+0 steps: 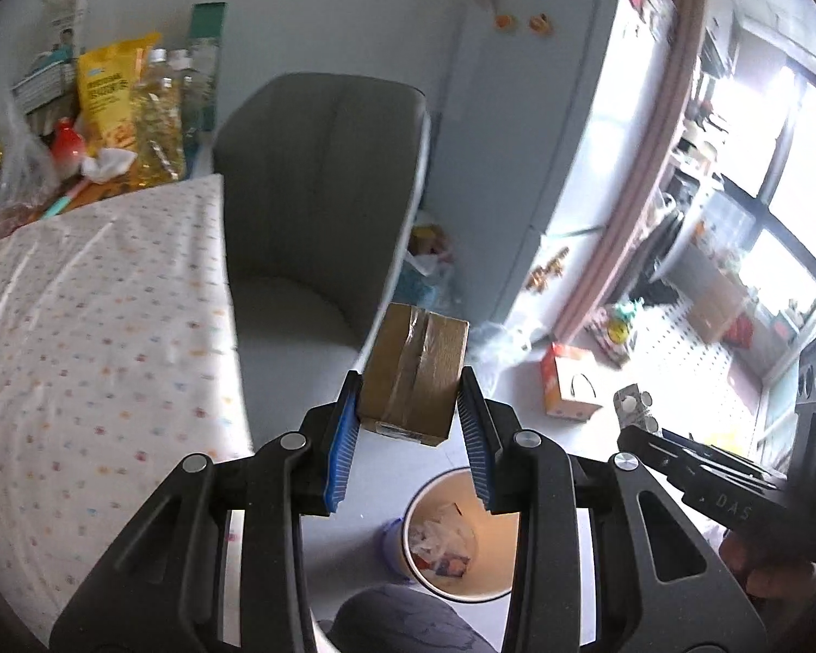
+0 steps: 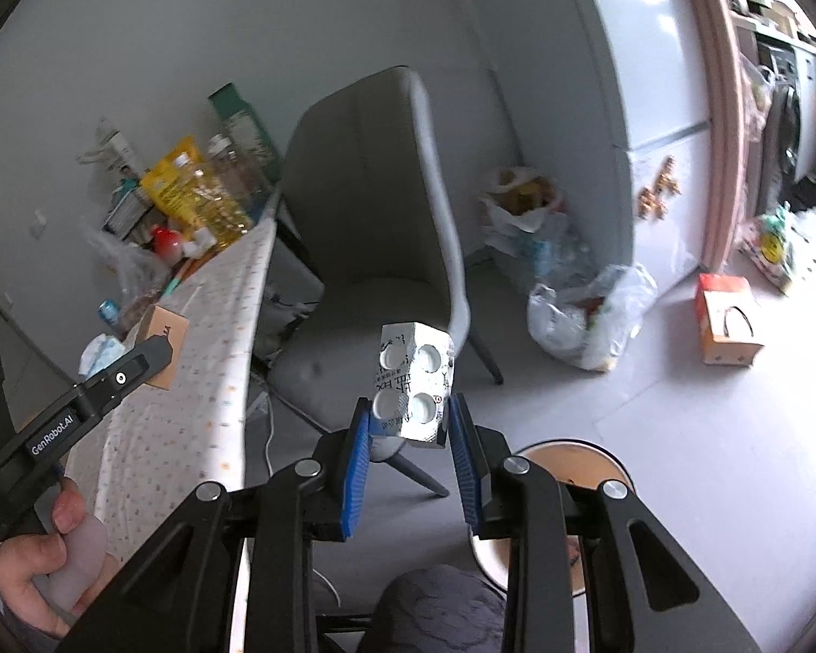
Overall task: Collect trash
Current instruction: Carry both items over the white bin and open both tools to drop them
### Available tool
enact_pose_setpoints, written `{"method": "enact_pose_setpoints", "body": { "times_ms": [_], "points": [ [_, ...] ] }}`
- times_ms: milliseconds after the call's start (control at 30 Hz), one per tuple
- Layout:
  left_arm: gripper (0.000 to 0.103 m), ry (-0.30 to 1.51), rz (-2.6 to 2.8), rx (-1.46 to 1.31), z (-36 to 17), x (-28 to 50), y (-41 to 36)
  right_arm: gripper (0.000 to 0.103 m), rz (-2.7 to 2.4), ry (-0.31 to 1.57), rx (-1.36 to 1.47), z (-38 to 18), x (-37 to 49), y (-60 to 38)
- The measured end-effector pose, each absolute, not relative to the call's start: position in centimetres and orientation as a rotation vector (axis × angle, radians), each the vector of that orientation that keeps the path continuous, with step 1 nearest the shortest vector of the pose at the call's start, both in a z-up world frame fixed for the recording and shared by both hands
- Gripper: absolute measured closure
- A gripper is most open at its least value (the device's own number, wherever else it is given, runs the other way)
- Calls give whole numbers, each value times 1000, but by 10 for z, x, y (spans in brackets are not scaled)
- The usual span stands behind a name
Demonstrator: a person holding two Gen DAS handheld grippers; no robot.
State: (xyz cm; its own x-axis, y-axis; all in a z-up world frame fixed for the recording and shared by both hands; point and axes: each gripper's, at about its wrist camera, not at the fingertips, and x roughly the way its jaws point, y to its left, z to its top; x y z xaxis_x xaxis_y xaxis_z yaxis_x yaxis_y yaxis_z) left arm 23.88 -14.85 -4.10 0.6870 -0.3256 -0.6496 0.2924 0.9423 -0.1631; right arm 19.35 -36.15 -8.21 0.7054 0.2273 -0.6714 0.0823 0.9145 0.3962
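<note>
We see a grey upholstered chair [image 1: 321, 207] standing beside a table under a white cloth with small coloured dots [image 1: 98, 315], and a tall white fridge [image 1: 544, 136] behind them. On the pale floor below us stands a round cream-coloured waste bin [image 1: 451, 538] with crumpled wrappers inside; it sits beneath and a little to the right of our left gripper [image 1: 410, 408]. That gripper's blue-padded jaws are closed on a small brown cardboard box sealed with clear tape [image 1: 416, 370], held in the air above the floor in front of the chair. Our right gripper [image 2: 408, 424] has its jaws pinched narrowly on a folded silver blister pack with round white pockets [image 2: 416, 381], also held aloft, with the bin's rim [image 2: 571, 449] just to its lower right.
</note>
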Motion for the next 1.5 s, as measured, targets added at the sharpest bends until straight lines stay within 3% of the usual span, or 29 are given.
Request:
{"method": "enact_pose_setpoints", "body": {
  "times_ms": [433, 533, 600, 733, 933, 1067, 1400, 1433, 1467, 1500],
  "points": [
    [68, 876, -365, -4, -95, 245, -187, 73, 9, 866, 487, -139, 182, -410],
    [68, 896, -356, 3, -104, 245, -189, 67, 16, 886, 504, -156, 182, -413],
    [68, 907, -353, 7, -107, 245, -191, 54, 41, 902, 532, -166, 184, -414],
    [68, 920, -366, 27, -113, 243, -198, 45, 62, 912, 560, -180, 181, -417],
    [67, 947, -402, 45, -121, 243, -214, 43, 0, 909, 579, -181, 169, -439],
    [67, 960, -426, 61, -128, 242, -229, 36, -50, 887, 579, -173, 157, -456],
    [66, 1029, -512, 102, -157, 238, -279, 35, -109, 857, 591, -161, 134, -491],
    [60, 1033, -522, 98, -158, 237, -282, 34, -114, 852, 594, -161, 131, -495],
    [43, 1036, -531, 91, -158, 237, -285, 33, -126, 848, 595, -161, 129, -498],
    [32, 1027, -540, 80, -157, 236, -286, 33, -134, 849, 598, -161, 127, -500]
  ]
}}
